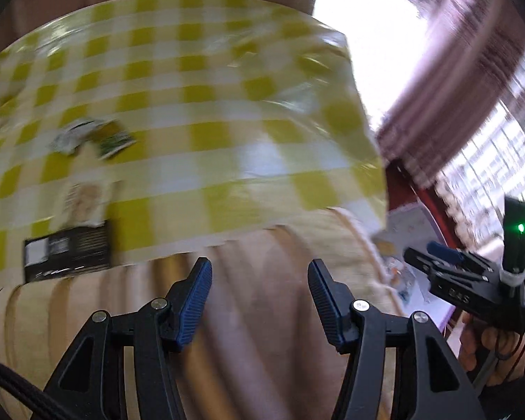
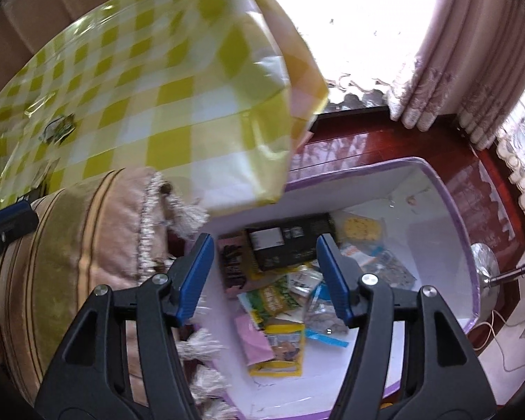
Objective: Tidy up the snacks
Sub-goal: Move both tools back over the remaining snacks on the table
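Note:
My left gripper is open with nothing between its blue pads, above a striped cushion at the table's near edge. On the yellow-checked tablecloth lie a black snack box, a pale packet behind it and small green-white packets; all are blurred. My right gripper is open and holds nothing, over a white bin with purple trim. In the bin lie a black box, a yellow packet, a green packet and several other snacks. The right gripper's body shows at the right of the left wrist view.
The bin stands on a red-brown floor beside the table's corner. A tasselled striped cushion lies left of the bin. Pink curtains hang behind, and a lamp base with a cord stands to the right.

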A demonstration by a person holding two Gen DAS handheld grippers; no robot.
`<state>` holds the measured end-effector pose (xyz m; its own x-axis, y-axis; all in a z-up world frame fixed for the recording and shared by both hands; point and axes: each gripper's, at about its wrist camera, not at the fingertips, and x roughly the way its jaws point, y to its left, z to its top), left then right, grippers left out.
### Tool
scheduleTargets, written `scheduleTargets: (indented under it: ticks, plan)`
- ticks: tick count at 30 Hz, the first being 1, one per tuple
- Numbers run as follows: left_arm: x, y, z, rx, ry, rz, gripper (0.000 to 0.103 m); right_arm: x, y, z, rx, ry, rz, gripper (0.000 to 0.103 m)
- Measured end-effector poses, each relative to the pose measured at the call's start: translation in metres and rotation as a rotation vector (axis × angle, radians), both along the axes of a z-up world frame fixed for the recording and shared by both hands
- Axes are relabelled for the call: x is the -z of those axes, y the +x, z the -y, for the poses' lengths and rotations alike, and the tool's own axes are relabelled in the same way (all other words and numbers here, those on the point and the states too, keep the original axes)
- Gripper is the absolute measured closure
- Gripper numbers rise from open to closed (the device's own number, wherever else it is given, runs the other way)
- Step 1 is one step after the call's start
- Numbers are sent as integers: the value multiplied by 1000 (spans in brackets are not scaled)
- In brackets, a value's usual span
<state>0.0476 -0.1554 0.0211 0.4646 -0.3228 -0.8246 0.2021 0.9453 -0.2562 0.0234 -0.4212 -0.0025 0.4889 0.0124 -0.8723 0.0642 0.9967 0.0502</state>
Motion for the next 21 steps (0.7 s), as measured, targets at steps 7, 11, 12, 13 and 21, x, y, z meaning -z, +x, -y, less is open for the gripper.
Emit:
scheduleTargets:
  ticks: [7,11,12,13,21]
  plan:
    - [10,9,-84,-162,36,-19,45,-2,8,-30,-64,0,3,35]
    - [17,21,-121,-201,108,-44,45,-3,13,-44,-81,-15,3,35]
    - [20,26,-128,-195,142,-53,45,-4,14,-46,-81,-25,6,35]
    - [23,32,-133,-179,166,-66,44,-5,16,-47,-82,-26,6,35]
    - [51,72,-138,109,353,-201,19,-13,23,-58,-97,-18,21,33]
